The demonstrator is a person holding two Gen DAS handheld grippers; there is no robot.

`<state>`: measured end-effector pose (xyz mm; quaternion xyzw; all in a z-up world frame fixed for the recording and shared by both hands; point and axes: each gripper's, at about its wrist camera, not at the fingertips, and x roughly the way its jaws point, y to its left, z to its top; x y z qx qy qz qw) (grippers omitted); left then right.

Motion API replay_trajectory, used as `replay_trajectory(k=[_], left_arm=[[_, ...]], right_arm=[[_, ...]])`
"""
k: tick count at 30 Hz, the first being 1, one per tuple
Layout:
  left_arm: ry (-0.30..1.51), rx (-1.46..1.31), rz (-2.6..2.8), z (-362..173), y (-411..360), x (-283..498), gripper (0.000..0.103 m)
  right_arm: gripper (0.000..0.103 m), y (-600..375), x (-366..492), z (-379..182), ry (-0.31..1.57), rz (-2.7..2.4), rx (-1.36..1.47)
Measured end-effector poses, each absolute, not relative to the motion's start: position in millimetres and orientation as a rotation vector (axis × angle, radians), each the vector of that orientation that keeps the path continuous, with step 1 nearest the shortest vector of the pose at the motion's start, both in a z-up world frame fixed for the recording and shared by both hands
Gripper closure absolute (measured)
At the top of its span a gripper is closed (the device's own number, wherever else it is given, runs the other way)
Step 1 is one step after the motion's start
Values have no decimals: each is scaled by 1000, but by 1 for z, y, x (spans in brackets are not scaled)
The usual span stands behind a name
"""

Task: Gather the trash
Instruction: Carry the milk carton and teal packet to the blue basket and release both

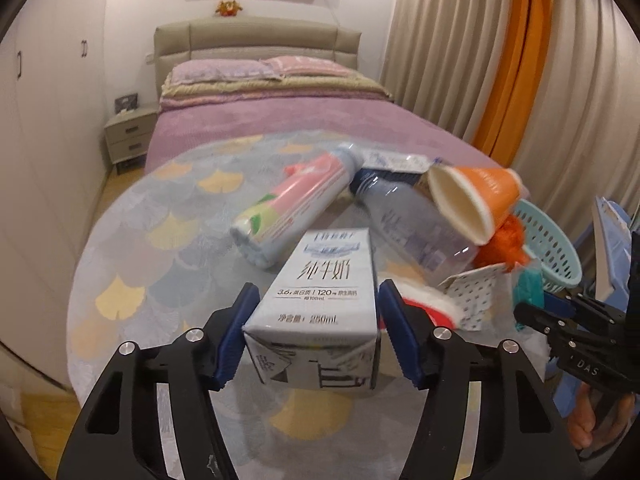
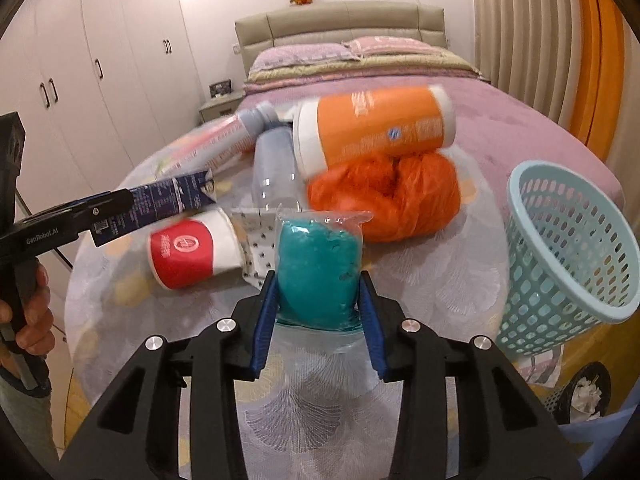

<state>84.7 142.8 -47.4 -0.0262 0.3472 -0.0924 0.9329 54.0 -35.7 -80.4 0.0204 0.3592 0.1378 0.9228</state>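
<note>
My left gripper (image 1: 318,300) is shut on a white milk carton (image 1: 326,264), its blue pads pressed against both sides, and the carton is lifted off the round table (image 1: 160,240). The right wrist view shows that gripper (image 2: 116,208) at the left, carrying the carton (image 2: 176,196). My right gripper (image 2: 318,280) is shut on a clear bag of teal stuff (image 2: 316,252). On the table lie a pink tube (image 1: 296,200), a clear bottle (image 1: 416,220), an orange-and-white tub (image 2: 372,128), an orange plastic bag (image 2: 384,196), a red paper cup (image 2: 188,252) and a dotted paper scrap (image 2: 256,236).
A light blue perforated basket (image 2: 568,248) leans at the table's right edge. A black bin (image 2: 580,392) with white scraps sits low on the right. Beyond the table is a bed (image 1: 280,120), with wardrobes to the left and curtains to the right. A hand (image 2: 24,312) grips the left tool.
</note>
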Motion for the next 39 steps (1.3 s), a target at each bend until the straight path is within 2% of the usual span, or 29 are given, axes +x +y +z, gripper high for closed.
replay_trajectory(k=[15, 24, 32, 39], left_arm=[[630, -46, -253, -17, 98, 86, 47], [538, -41, -318, 23, 67, 85, 47], [502, -25, -476, 41, -19, 102, 47], [585, -35, -604, 18, -114, 137, 47]], right_arm=[[67, -81, 48, -51, 651, 201, 102], [67, -123, 45, -32, 579, 122, 134], [67, -197, 59, -44, 629, -27, 231], [67, -266, 80, -73, 730, -140, 287]])
